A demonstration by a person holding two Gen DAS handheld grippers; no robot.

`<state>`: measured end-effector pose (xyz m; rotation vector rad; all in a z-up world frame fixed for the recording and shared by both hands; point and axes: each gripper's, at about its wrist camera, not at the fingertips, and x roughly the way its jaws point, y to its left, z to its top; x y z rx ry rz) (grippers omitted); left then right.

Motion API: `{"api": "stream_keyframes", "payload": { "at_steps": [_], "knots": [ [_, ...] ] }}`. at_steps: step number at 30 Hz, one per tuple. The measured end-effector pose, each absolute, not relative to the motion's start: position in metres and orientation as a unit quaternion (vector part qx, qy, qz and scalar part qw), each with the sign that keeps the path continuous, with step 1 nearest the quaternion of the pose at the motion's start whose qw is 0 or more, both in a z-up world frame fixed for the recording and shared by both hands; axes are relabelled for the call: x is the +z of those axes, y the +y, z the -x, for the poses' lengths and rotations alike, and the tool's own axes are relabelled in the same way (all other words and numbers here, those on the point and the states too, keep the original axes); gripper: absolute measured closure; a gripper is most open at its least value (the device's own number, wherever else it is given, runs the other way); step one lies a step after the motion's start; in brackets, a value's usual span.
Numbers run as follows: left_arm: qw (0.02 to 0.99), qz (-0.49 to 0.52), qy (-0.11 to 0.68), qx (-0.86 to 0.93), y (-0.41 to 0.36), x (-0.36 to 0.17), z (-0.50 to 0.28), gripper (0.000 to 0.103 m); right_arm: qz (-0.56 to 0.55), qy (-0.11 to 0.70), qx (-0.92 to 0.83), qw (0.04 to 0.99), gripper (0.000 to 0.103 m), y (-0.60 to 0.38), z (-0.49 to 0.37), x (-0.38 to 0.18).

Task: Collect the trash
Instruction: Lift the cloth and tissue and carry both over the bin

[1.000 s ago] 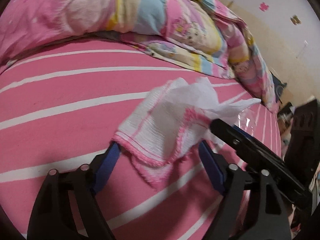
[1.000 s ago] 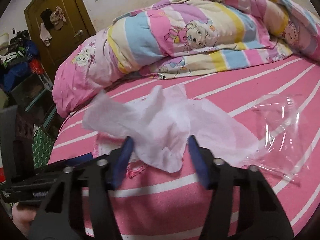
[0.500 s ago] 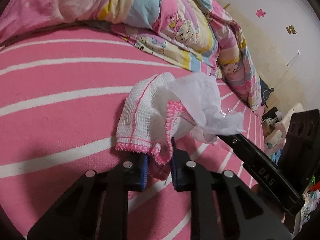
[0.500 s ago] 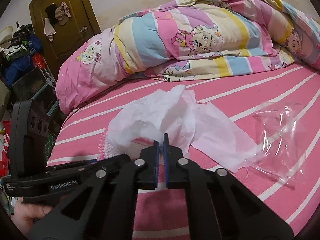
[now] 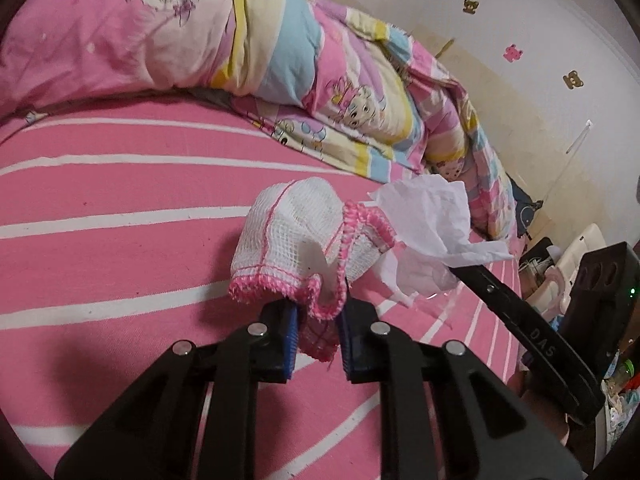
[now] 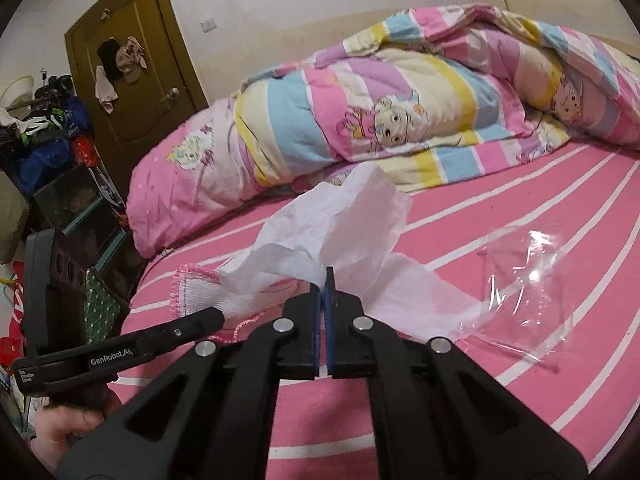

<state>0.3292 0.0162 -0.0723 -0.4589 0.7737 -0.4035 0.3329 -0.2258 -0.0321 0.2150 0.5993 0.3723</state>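
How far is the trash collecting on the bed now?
Nothing looks put away yet. In hand: the left tongs are shut on the pink-edged mesh cloth, and the right tongs are shut on the white tissue. Left: the clear plastic wrapper lies on the striped sheet.

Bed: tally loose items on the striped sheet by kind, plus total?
Pink-edged cloth, pinched in left gripper: 1
White tissue, pinched in right gripper: 1
Clear plastic wrapper, lying on the sheet: 1
Total: 3
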Motion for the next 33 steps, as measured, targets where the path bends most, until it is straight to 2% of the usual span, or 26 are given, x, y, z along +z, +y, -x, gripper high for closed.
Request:
{"api": "stream_keyframes", "payload": {
  "at_steps": [15,26,33],
  "knots": [
    [0.902,0.198,0.332,-0.193,0.008,-0.019,-0.241,0.087,-0.135,0.264,0.182,0.937,0.101,-0.268,-0.251,0.011],
    [0.899,0.221,0.326,-0.191,-0.015,0.008,-0.127,0.087,-0.142,0.263,0.154,0.942,0.101,-0.322,-0.109,0.05],
    [0.892,0.196,0.319,-0.254,-0.087,0.054,-0.065,0.087,-0.145,0.253,0.109,0.95,0.101,-0.372,-0.012,0.078]
  ]
}}
